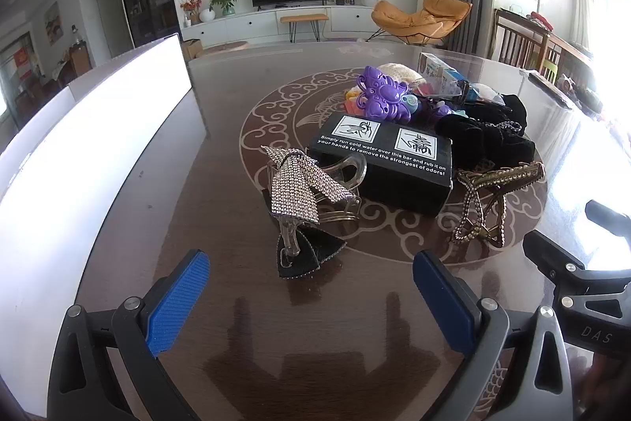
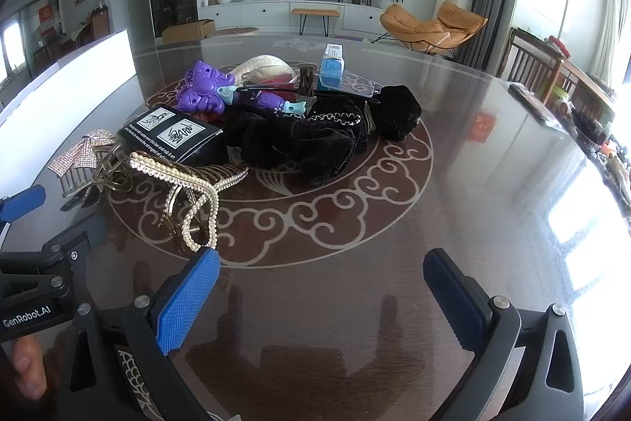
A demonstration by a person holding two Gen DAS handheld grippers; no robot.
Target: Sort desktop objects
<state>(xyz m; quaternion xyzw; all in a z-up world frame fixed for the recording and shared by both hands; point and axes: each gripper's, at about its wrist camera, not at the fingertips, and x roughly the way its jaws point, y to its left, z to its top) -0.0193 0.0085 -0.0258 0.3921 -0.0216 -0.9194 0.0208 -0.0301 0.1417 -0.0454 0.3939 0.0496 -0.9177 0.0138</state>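
Observation:
A pile of objects lies on the dark glass-topped table (image 1: 177, 223). A rhinestone bow hair clip (image 1: 299, 184) is just ahead of my open left gripper (image 1: 311, 287). A black box with white print (image 1: 386, 160), a gold pearl claw clip (image 1: 493, 200), a purple toy (image 1: 384, 97) and black velvet items (image 1: 489, 133) lie behind. My right gripper (image 2: 321, 287) is open and empty; the pearl claw clip (image 2: 193, 188) is ahead to its left, close to the left finger (image 2: 185, 302). The box (image 2: 173, 137), purple toy (image 2: 205, 89) and velvet items (image 2: 311, 141) lie further off.
A white bin (image 1: 90, 145) stands at the table's left side. A blue-white carton (image 2: 331, 66) and a clear case (image 2: 355, 85) lie at the pile's back. Wooden chairs (image 2: 540, 66) stand at the right. The other gripper's body (image 1: 572, 271) shows at the right.

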